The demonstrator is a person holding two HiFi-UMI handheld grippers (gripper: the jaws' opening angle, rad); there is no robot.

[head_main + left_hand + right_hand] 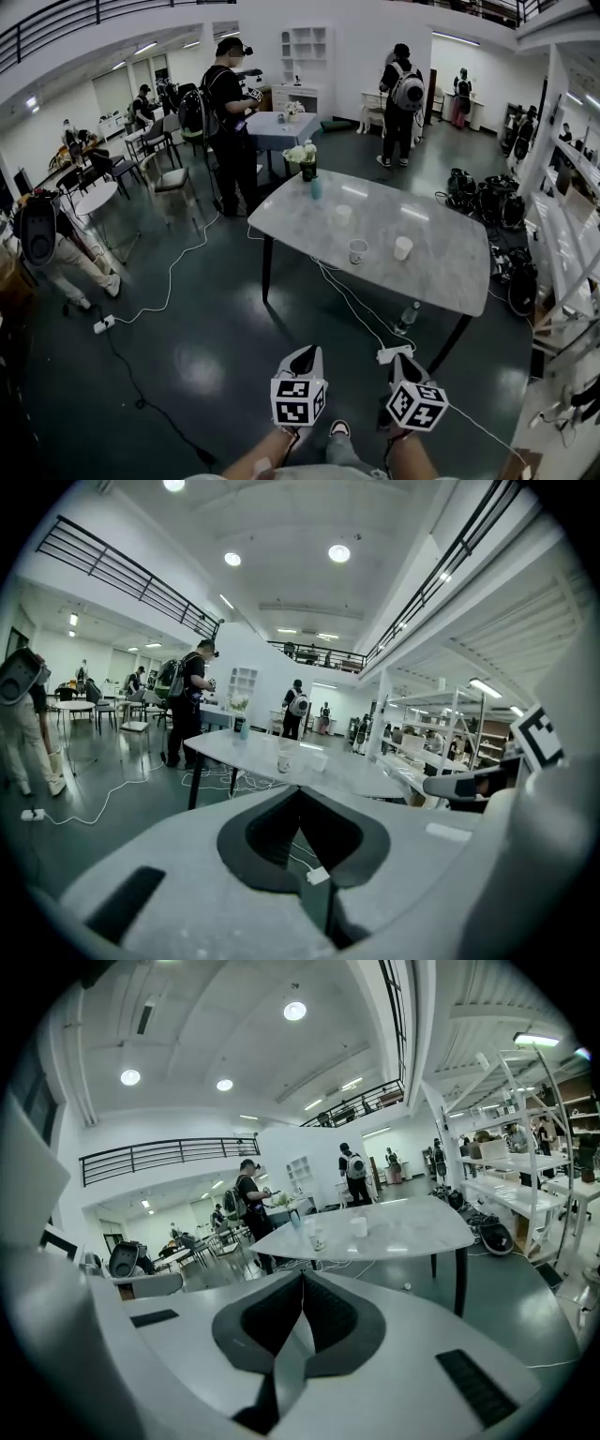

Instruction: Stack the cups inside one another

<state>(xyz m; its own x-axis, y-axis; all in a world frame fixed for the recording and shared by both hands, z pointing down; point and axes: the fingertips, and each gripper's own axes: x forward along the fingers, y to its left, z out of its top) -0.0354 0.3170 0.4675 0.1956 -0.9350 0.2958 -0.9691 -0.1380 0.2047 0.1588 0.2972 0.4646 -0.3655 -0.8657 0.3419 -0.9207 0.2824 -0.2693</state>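
Three white cups stand on the marble table [441,272] well ahead of me: a patterned cup [358,251] near the front edge, a plain cup [402,247] to its right, and a third cup [343,215] farther back. Both grippers hang low over the dark floor, far short of the table. The left gripper [307,352] and the right gripper [401,360] are shut, with nothing between their tips. In the left gripper view the shut jaws [300,789] point at the patterned cup [286,761]. In the right gripper view the gripper [303,1274] faces the cups [317,1237] and the table [412,1232].
A vase of flowers [305,159] and a blue bottle [316,187] stand at the table's far corner. Cables [352,305], a power strip [394,354] and a bottle [408,317] lie on the floor by the table. People [230,122] stand behind it; shelving [562,234] lines the right.
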